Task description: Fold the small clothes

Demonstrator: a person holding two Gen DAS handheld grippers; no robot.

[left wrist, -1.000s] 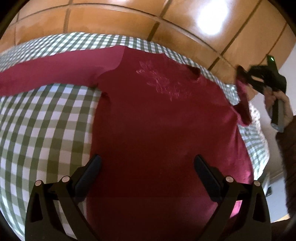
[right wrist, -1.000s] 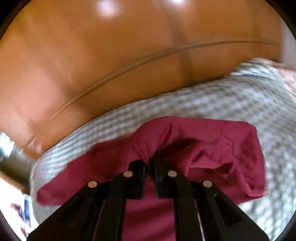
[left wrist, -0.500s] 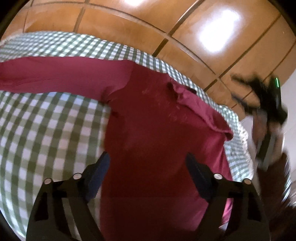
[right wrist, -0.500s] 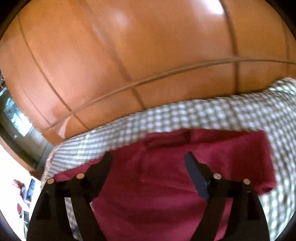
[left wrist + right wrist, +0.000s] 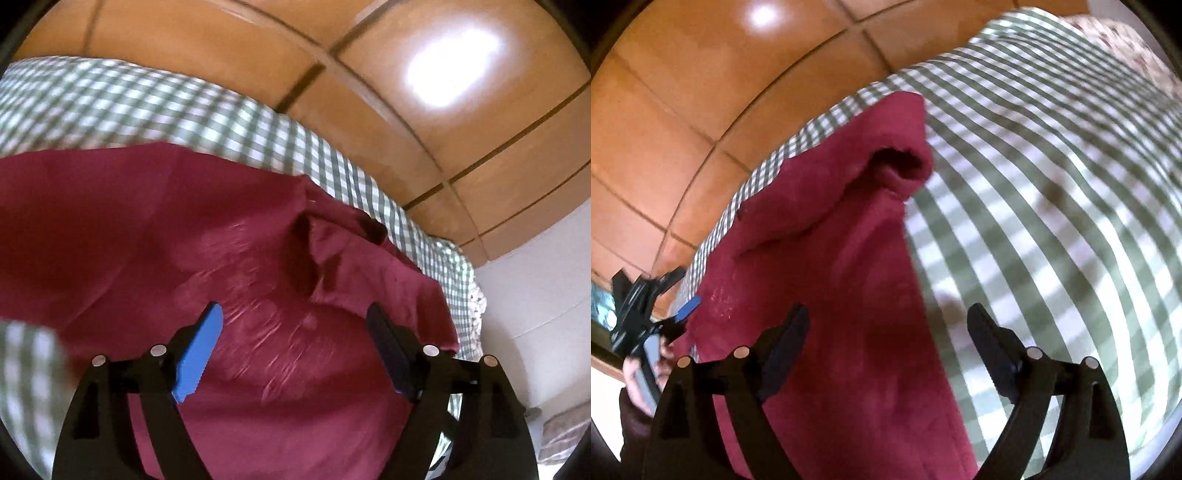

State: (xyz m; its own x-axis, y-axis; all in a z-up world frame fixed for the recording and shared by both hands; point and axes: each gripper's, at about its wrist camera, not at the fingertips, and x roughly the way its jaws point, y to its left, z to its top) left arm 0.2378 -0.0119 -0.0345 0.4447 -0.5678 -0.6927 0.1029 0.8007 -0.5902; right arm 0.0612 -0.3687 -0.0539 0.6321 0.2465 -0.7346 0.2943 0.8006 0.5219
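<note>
Orange floor tiles [image 5: 498, 155] lie beyond a green-checked cloth [image 5: 1052, 184] where the dark red garment [image 5: 184, 240] lies spread. Its folded-over sleeve [image 5: 857, 158] points away from the near edge in the right view. Both left gripper [image 5: 295, 354] and right gripper [image 5: 888, 350] hover above it, jaws wide, holding nothing; the right's have just been opening.

Item count. One dark red long-sleeved fabric garment [image 5: 229, 258] lies on one green-and-white checked cloth [image 5: 155, 107] covering the worktop. Two black two-finger grippers are present: one left gripper [image 5: 295, 354] and one right gripper [image 5: 888, 347], each above the garment. One hand [image 5: 639, 376] is visible at the garment's left edge in the right wrist view.
</note>
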